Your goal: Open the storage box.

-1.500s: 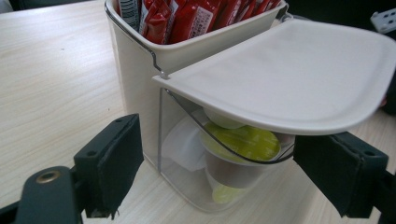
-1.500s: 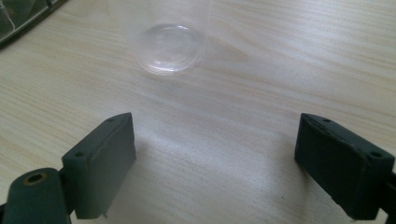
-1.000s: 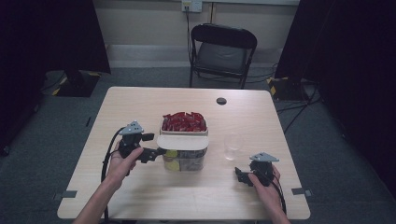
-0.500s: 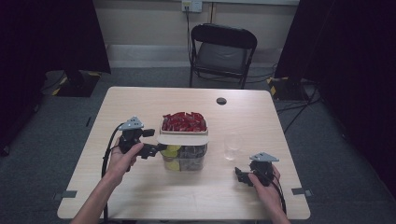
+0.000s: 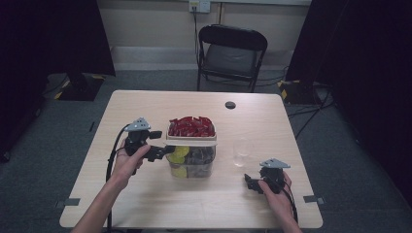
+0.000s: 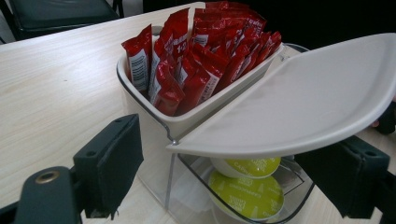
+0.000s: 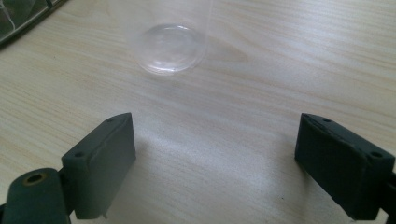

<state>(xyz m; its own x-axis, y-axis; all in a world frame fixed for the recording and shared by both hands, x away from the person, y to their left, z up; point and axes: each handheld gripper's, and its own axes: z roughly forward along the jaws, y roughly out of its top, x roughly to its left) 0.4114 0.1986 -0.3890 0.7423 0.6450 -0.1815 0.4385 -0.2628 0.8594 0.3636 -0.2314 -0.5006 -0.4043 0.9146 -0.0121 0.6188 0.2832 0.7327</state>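
Your left gripper has its jaws apart, straddling the left side of the clear plastic container at mid-table, level with the flat white hinged lid beside the white tray of red sachets. The lid's long edge runs across the jaw gap, untouched. Your right gripper, jaws also apart and empty, rests near right, just short of the clear drinking glass.

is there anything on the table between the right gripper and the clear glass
Nothing visible. In the right gripper view, bare wooden table runs from the open jaws of the right gripper up to the clear glass. The high view agrees: the glass stands just beyond the gripper, with the container off to its side.
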